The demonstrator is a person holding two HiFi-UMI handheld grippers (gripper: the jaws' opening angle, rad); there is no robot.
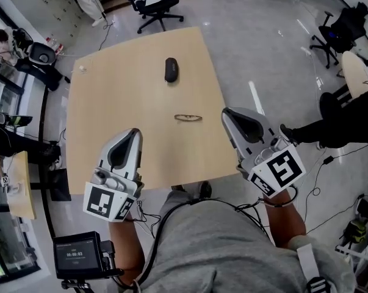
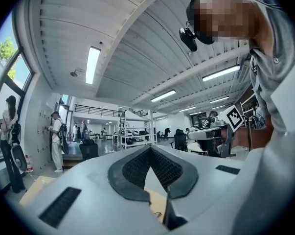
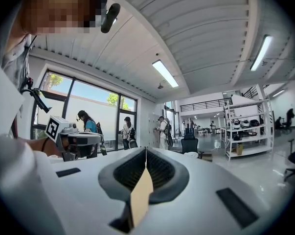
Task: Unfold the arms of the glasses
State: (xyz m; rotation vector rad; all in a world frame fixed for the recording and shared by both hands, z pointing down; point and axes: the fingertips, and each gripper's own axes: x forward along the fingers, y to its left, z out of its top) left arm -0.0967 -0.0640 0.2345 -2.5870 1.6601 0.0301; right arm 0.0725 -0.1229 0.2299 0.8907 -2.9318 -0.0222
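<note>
The glasses lie folded on the middle of the light wooden table, a thin dark wire frame. My left gripper hovers over the table's near left part, its jaws closed with nothing in them. My right gripper is at the table's near right edge, a little right of the glasses, also shut and empty. Both point level, away from me and apart from the glasses. In the left gripper view the jaw tips meet. In the right gripper view the jaw tips meet too.
A black oval case lies on the far part of the table, beyond the glasses. A small white object sits at the far left corner. Office chairs stand on the floor behind the table. A person's legs are at the right.
</note>
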